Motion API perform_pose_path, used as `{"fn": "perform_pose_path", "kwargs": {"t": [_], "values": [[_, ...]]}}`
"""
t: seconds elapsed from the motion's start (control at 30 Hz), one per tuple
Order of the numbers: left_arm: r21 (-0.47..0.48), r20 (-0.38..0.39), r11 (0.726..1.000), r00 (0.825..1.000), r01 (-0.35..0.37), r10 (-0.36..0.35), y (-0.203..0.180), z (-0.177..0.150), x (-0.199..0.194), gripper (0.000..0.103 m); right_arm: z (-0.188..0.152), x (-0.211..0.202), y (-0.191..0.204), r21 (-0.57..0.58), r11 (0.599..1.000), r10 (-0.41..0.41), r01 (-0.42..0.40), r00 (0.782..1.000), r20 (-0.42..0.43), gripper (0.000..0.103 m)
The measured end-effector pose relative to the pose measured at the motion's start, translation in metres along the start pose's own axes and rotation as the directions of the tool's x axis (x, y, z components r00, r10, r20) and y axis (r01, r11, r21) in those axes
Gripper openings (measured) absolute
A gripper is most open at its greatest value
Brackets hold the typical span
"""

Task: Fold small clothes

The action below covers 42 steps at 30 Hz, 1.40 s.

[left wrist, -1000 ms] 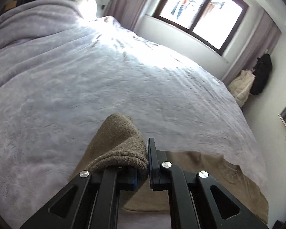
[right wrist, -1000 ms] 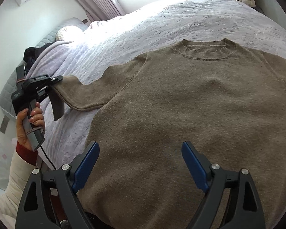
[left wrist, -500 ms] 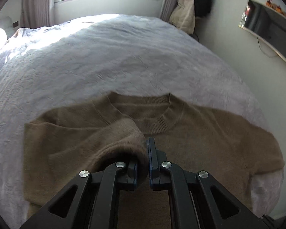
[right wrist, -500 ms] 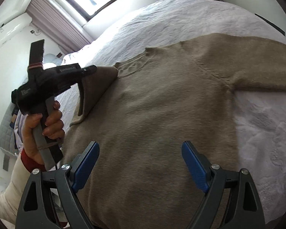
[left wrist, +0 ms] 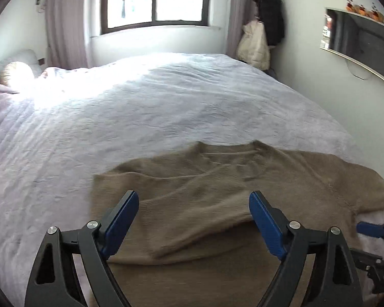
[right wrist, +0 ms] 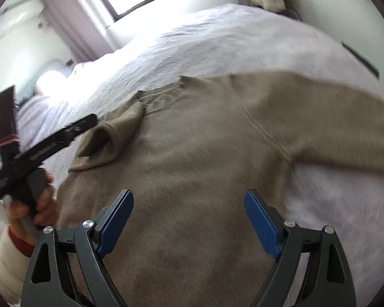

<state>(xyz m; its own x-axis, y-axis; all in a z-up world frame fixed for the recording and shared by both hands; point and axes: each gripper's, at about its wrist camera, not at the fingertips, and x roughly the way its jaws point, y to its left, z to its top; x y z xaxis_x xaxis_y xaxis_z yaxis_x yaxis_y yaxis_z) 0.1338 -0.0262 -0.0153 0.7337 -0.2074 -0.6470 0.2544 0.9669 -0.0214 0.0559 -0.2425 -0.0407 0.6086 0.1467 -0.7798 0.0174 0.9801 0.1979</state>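
Released from the left gripper (left wrist: 193, 227), whose jaws are opening with nothing between them, the left sleeve (right wrist: 110, 138) now lies folded across the sweater (right wrist: 204, 166) on the bed (left wrist: 166, 102), while the empty, wide-open right gripper (right wrist: 189, 223) sits nearer the outstretched right sleeve (right wrist: 332, 133).

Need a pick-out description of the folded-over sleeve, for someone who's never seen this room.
Start at the big bed with the pale bedspread under the window. On its near side lies a tan sweater. The sleeve is the flap folded inward across the chest beside the collar; the other sleeve still stretches straight out onto the bedspread.
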Motion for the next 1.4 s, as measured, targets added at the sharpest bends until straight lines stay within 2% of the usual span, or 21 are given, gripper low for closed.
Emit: {"fn": "perform_pose_path", "kwargs": {"t": [0.1, 0.17, 0.23, 0.33, 0.47, 0.53, 0.57, 0.6, 0.67, 0.7, 0.73, 0.8, 0.87, 0.93, 0.97, 1.0, 1.07, 1.2, 1.23, 1.3, 1.4], "values": [[-0.089, -0.045, 0.983, 0.987, -0.159, 0.156, 0.051, -0.008, 0.008, 0.089, 0.021, 0.014, 0.053, -0.230, 0.972, -0.040, 0.046, 0.999, 0.032, 0.090], [-0.168, -0.143, 0.963, 0.972, -0.210, 0.187, 0.084, -0.018, 0.024, 0.089, 0.026, 0.030, 0.090, -0.377, 0.924, -0.051, 0.065, 0.998, 0.046, 0.090], [-0.230, -0.199, 0.946, 0.962, -0.229, 0.185, 0.107, -0.031, 0.037, 0.089, 0.031, 0.046, 0.120, -0.480, 0.874, -0.062, 0.080, 0.997, 0.052, 0.089], [-0.259, -0.272, 0.934, 0.947, -0.245, 0.173, 0.119, -0.052, 0.056, 0.089, 0.035, 0.080, 0.161, -0.646, 0.747, -0.133, 0.155, 0.988, 0.083, 0.082], [-0.280, -0.263, 0.931, 0.951, -0.235, 0.161, 0.117, -0.061, 0.060, 0.089, 0.031, 0.126, 0.187, -0.796, 0.553, -0.267, 0.245, 0.958, 0.109, 0.076], [-0.265, -0.264, 0.932, 0.948, -0.249, 0.178, 0.116, -0.064, 0.064, 0.093, 0.029, 0.139, 0.191, -0.825, 0.506, -0.295, 0.252, 0.949, 0.109, 0.065], [-0.261, -0.265, 0.930, 0.945, -0.260, 0.191, 0.117, -0.066, 0.065, 0.094, 0.031, 0.141, 0.192, -0.824, 0.507, -0.294, 0.253, 0.949, 0.110, 0.041], [-0.264, -0.264, 0.929, 0.946, -0.260, 0.190, 0.118, -0.067, 0.065, 0.094, 0.037, 0.138, 0.189, -0.799, 0.544, -0.288, 0.256, 0.951, 0.109, 0.016], [-0.275, -0.262, 0.928, 0.948, -0.252, 0.180, 0.120, -0.069, 0.065, 0.094, 0.056, 0.122, 0.175, -0.695, 0.683, -0.217, 0.224, 0.971, 0.101, 0.014], [-0.277, -0.261, 0.928, 0.949, -0.251, 0.178, 0.120, -0.069, 0.064, 0.094, 0.070, 0.109, 0.158, -0.588, 0.785, -0.169, 0.194, 0.981, 0.097, 0.014], [-0.277, -0.261, 0.927, 0.949, -0.251, 0.179, 0.120, -0.069, 0.063, 0.094, 0.079, 0.100, 0.141, -0.493, 0.855, -0.132, 0.163, 0.987, 0.097, 0.014], [-0.270, -0.262, 0.928, 0.947, -0.258, 0.187, 0.122, -0.067, 0.067, 0.094, 0.088, 0.085, 0.099, -0.292, 0.952, -0.066, 0.094, 0.992, 0.105, 0.014], [-0.263, -0.263, 0.928, 0.945, -0.264, 0.194, 0.120, -0.067, 0.068, 0.094, 0.086, 0.079, 0.046, -0.067, 0.998, -0.014, 0.020, 0.995, 0.101, 0.014], [-0.259, -0.264, 0.926, 0.943, -0.274, 0.205, 0.118, -0.067, 0.068, 0.097, 0.074, 0.082, -0.009, 0.165, 0.986, 0.014, -0.023, 0.998, 0.061, 0.019], [-0.257, -0.264, 0.925, 0.941, -0.281, 0.212, 0.118, -0.067, 0.068, 0.097, 0.065, 0.087, -0.034, 0.270, 0.963, 0.021, -0.026, 0.999, 0.024, 0.031], [-0.255, -0.264, 0.924, 0.940, -0.283, 0.215, 0.117, -0.067, 0.069, 0.097, 0.055, 0.089, -0.058, 0.371, 0.926, 0.066, -0.068, 0.998, 0.018, 0.033], [-0.245, -0.263, 0.925, 0.938, -0.291, 0.226, 0.115, -0.067, 0.069, 0.097, 0.046, 0.082, -0.078, 0.454, 0.868, 0.173, -0.200, 0.980, 0.100, 0.033], [-0.238, -0.264, 0.924, 0.935, -0.299, 0.235, 0.114, -0.067, 0.070, 0.097, 0.055, 0.086, -0.073, 0.454, 0.864, 0.198, -0.217, 0.976, 0.090, 0.040], [-0.239, -0.264, 0.924, 0.935, -0.299, 0.235, 0.114, -0.067, 0.070, 0.097, 0.058, 0.088, -0.072, 0.456, 0.865, 0.194, -0.209, 0.978, 0.081, 0.039], [-0.241, -0.263, 0.923, 0.936, -0.299, 0.234, 0.114, -0.067, 0.069, 0.097, 0.065, 0.086, -0.068, 0.462, 0.861, 0.190, -0.214, 0.977, 0.097, 0.008], [-0.240, -0.264, 0.922, 0.935, -0.303, 0.238, 0.114, -0.067, 0.070, 0.100, 0.069, 0.075, -0.065, 0.436, 0.882, 0.145, -0.179, 0.983, 0.111, 0.008]]}}
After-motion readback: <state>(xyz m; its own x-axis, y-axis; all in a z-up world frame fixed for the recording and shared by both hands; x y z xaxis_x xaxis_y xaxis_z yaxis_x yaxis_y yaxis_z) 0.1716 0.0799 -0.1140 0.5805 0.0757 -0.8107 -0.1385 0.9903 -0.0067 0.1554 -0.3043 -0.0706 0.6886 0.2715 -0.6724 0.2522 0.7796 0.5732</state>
